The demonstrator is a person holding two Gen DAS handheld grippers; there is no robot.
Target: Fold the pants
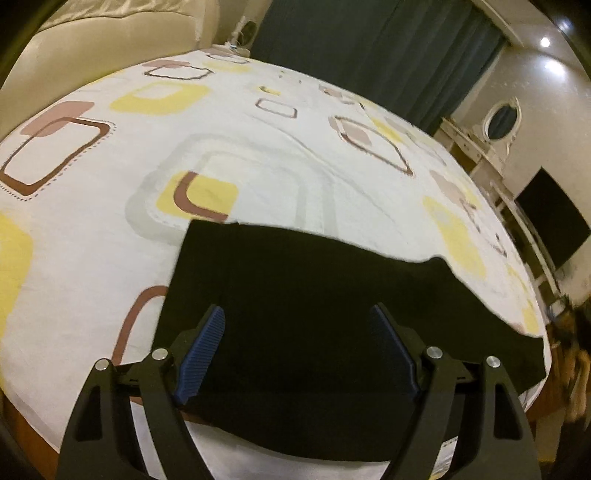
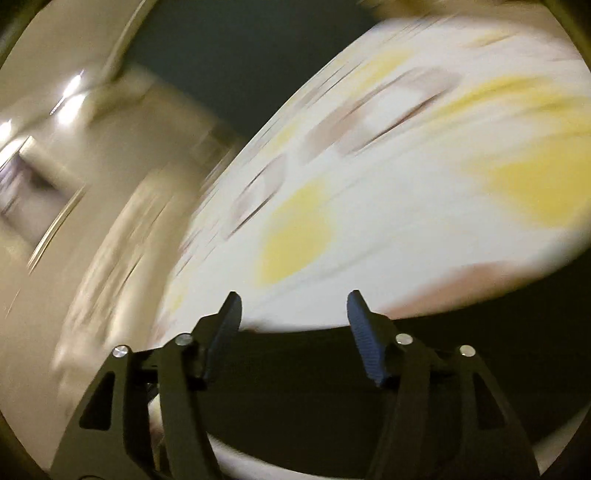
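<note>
The black pants [image 1: 303,291] lie flat on the bed, folded into a wide dark shape near its front edge. My left gripper [image 1: 299,317] is open and empty, hovering just above the pants, with its blue-padded fingers [image 1: 201,354] spread wide. In the right wrist view the picture is blurred by motion; the pants [image 2: 295,387] show as a dark band below my right gripper [image 2: 293,302], which is open and empty over their edge.
The bed has a white sheet [image 1: 258,155] with yellow and brown squares. A cream headboard [image 1: 110,33] stands at the back left, dark curtains [image 1: 369,44] behind. A white dresser with an oval mirror [image 1: 500,120] and a dark screen [image 1: 554,221] stand at the right.
</note>
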